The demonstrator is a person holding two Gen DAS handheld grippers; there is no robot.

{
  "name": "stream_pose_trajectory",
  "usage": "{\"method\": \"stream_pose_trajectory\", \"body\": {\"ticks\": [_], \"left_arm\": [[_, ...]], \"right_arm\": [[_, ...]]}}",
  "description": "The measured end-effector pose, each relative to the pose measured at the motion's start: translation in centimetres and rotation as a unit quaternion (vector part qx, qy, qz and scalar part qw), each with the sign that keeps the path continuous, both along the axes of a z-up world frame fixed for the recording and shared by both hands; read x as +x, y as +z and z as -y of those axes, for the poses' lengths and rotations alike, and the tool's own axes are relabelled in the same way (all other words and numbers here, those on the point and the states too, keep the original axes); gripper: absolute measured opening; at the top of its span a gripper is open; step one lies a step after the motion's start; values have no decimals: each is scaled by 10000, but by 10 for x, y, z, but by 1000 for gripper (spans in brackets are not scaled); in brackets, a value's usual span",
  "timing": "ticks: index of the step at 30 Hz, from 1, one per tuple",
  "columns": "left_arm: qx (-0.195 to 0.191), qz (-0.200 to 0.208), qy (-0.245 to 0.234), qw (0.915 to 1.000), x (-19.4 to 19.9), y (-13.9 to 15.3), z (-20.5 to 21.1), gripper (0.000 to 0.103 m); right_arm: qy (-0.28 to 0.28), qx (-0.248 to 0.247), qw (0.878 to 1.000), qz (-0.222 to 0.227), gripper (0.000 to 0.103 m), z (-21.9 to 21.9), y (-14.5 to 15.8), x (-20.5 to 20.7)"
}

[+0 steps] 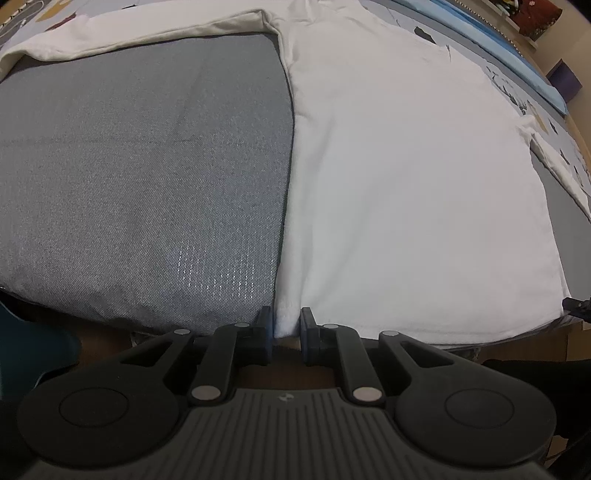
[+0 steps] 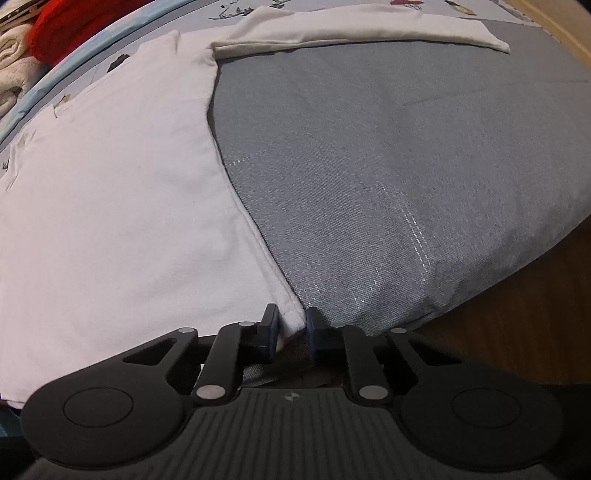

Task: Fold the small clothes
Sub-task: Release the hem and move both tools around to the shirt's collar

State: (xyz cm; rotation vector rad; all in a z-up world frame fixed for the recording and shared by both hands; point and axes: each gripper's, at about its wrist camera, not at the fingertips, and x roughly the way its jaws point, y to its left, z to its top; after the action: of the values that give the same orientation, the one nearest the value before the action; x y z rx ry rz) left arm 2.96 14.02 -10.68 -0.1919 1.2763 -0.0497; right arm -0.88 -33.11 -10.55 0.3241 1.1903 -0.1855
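Observation:
A white T-shirt lies flat on a grey cushion. In the left wrist view my left gripper is shut on the shirt's near left hem corner at the cushion's front edge. The shirt's left sleeve stretches across the far side. In the right wrist view the same shirt fills the left half, and my right gripper is shut on its near right hem corner. The right sleeve lies across the far side of the cushion.
A patterned sheet lies beyond the cushion. A blue strip runs along the far right in the left view. Red and beige cloth is piled at the far left in the right view. Brown floor shows beside the cushion.

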Motion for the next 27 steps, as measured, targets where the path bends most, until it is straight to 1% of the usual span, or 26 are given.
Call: {"method": "stream_pose_trajectory", "body": {"ticks": [1, 3, 5, 8, 10, 11, 12, 14, 15, 16, 17, 18, 19, 20, 21, 22, 23, 24, 25, 26, 27], "left_arm": [[5, 5, -5, 10000, 0, 0, 1, 14], [-18, 48, -35, 10000, -1, 1, 2, 8], [-50, 126, -54, 9999, -6, 6, 1, 7], [-12, 14, -75, 10000, -9, 3, 1, 7], [103, -139, -100, 9998, -6, -4, 2, 8], [161, -144, -87, 9997, -5, -4, 2, 11], [218, -28, -46, 9997, -5, 0, 1, 11], [233, 406, -38, 9989, -7, 15, 1, 12], [153, 626, -87, 9979, -7, 22, 2, 13], [43, 764, -147, 9970, -7, 26, 3, 13], [-78, 802, -213, 9965, -7, 27, 5, 13], [-182, 734, -275, 9968, -5, 24, 7, 13], [-238, 587, -322, 9975, -4, 18, 10, 13], [-222, 359, -372, 9984, -2, 9, 13, 14], [-102, 84, -427, 9990, 1, 1, 17, 16], [52, -103, -469, 9988, 0, -7, 20, 16], [171, -129, -472, 9987, 0, -9, 21, 16], [144, -16, -458, 9988, 0, -4, 21, 16], [39, 188, -450, 9988, 0, 3, 20, 18], [-71, 357, -435, 9984, 1, 9, 20, 26], [-140, 449, -389, 9981, 2, 11, 19, 38]], "right_arm": [[28, -14, 10000, 15, 11, -1, 1, 0], [48, -43, 10000, 49, 10, -1, 3, 0], [72, -73, 9999, 105, 9, -1, 7, -3], [-8, -174, 9998, 113, 8, 4, 11, -6], [-34, -197, 9998, 0, 9, 6, 7, -5], [-20, -212, 9998, -51, 9, 5, 4, -4], [-30, -233, 9997, -45, 9, 4, 3, -4], [-43, -312, 9994, 147, 11, 1, 11, -4], [-27, -349, 9989, 310, 11, -1, 17, -6], [9, -389, 9980, 497, 13, -2, 24, -6], [85, -434, 9966, 700, 13, -5, 30, -7], [223, -436, 9951, 859, 13, -9, 34, -6], [358, -342, 9948, 885, 13, -12, 33, -5], [455, -190, 9955, 805, 13, -14, 28, -2], [483, -103, 9968, 632, 13, -16, 21, 0], [485, -114, 9981, 362, 13, -17, 12, 2], [462, -238, 9987, 7, 13, -18, 0, 4], [421, -310, 9986, -86, 13, -17, -4, 3], [364, -288, 9989, -39, 14, -17, -1, 4], [354, -253, 9990, 78, 15, -17, 4, 5], [387, -269, 9988, 144, 17, -17, 6, 6]]}}
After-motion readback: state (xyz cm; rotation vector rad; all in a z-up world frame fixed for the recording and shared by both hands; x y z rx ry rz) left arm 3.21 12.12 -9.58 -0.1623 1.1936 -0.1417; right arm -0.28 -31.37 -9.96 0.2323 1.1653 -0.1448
